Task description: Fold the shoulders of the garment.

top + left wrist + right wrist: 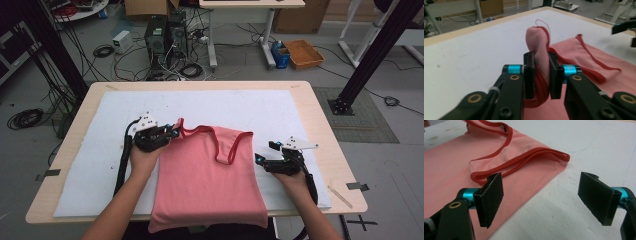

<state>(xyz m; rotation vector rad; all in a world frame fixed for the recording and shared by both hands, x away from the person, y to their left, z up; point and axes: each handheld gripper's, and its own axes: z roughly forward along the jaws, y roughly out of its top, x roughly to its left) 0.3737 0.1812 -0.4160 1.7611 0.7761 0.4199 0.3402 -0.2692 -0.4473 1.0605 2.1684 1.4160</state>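
Two grippers are in our hands at the table [320, 125], which carries a white mat [100, 150]. Our left gripper [174, 132] has its jaws around the bunched left strap of a pink tank top [205, 185]; in the left gripper view the strap [539, 50] stands up between the pads, though we cannot tell how firmly they press on it. The top lies flat on the near middle of the mat, its hem hanging over the near edge, its red-trimmed neckline toward the far side. Our right gripper [265, 152] rests just right of the top's right shoulder, jaws spread wide with nothing between them; its view shows the shoulder [559, 157] lying ahead.
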